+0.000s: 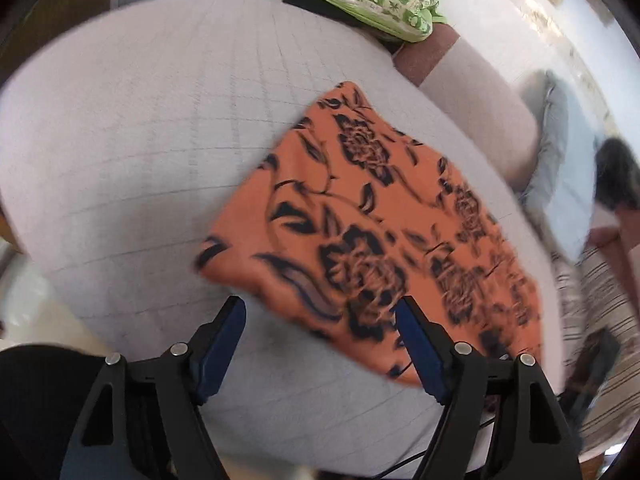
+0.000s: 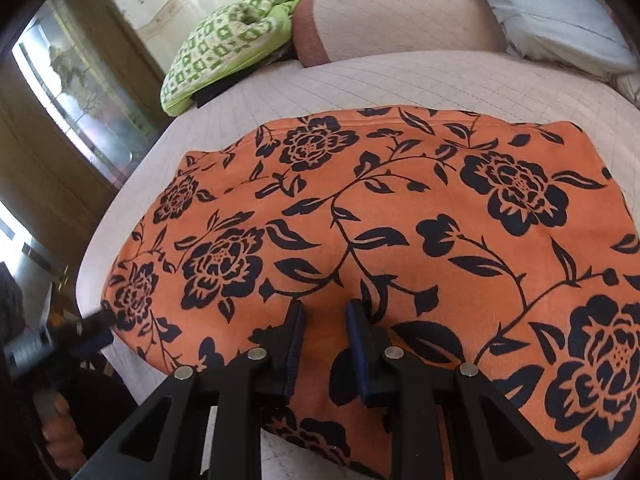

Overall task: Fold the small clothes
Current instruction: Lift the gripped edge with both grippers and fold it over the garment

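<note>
The orange floral garment lay spread flat on the pale quilted bed, its near hem just beneath my right gripper. That gripper's jaws stood a little apart over the cloth, with nothing pinched between them as far as I could see. My left gripper hovered at the garment's near left corner, jaws spread wide and empty; the view from it was blurred.

I judged the folding had barely begun: the piece looked smoothed out, possibly doubled once already, though I couldn't tell for certain. The next move seemed to call for both grippers to close on the near edge, one toward each corner, then lift together and carry it to the far edge.

Beyond the garment sat a green patterned cushion, a pink bolster and a grey pillow, well apart from the work.
</note>
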`<state>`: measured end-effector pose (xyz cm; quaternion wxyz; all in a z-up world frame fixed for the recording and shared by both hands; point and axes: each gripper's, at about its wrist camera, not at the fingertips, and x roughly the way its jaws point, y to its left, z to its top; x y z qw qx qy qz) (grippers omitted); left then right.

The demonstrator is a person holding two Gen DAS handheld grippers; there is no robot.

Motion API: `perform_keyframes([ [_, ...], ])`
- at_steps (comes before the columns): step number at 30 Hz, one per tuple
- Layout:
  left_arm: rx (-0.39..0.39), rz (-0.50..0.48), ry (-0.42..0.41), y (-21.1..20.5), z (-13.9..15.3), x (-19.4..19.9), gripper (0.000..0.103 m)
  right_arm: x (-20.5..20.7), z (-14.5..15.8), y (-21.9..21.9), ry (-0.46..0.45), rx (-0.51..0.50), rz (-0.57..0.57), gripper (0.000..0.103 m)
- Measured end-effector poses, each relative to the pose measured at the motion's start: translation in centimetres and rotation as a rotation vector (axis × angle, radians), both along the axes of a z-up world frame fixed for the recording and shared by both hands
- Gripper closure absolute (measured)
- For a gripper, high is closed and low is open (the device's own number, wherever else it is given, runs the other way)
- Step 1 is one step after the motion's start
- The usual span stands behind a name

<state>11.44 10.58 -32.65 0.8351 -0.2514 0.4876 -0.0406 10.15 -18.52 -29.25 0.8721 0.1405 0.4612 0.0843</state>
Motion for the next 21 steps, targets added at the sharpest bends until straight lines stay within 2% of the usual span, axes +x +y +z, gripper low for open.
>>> perform_keyframes([
  [1, -0.007, 0.018, 0.01, 0.1, -0.3, 0.4, 0.034, 0.0, -0.1, 0.1, -0.005, -0.003, 0.006, 0.079],
  [3, -0.085, 0.076, 0.006, 0.9, -0.9, 1.1, 0.041, 0.0, -0.2, 0.0, -0.008, 0.005, 0.004, 0.079],
  [4, -0.091, 0.082, 0.001, 1.1, -0.9, 1.3, 0.049, 0.0, -0.3, 0.0, -0.012, 0.008, 0.007, 0.079],
  [6, -0.041, 0.072, 0.008, 0.7, -1.0, 1.9, 0.066, 0.0, -0.2, -0.1, -0.019, 0.015, 0.013, 0.079],
  [9, -0.074, 0.055, -0.004, 0.3, -1.0, 2.0, 0.081, -0.2, -0.1, -0.6, -0.026, 0.04, 0.021, 0.078],
  [14, 0.005, 0.003, -0.062, -0.8, 0.9, 1.9, 0.086, -0.1, -0.2, -1.1, -0.022, 0.083, 0.02, 0.079],
  [17, 0.066, -0.052, -0.135, -2.1, 3.5, 1.4, 0.086, -0.1, -0.3, -1.4, -0.021, 0.109, 0.021, 0.079],
  [21, 0.167, -0.157, -0.236, -5.4, 7.6, 0.4, 0.087, -0.1, -0.3, -2.9, 0.007, 0.23, 0.0, 0.079],
])
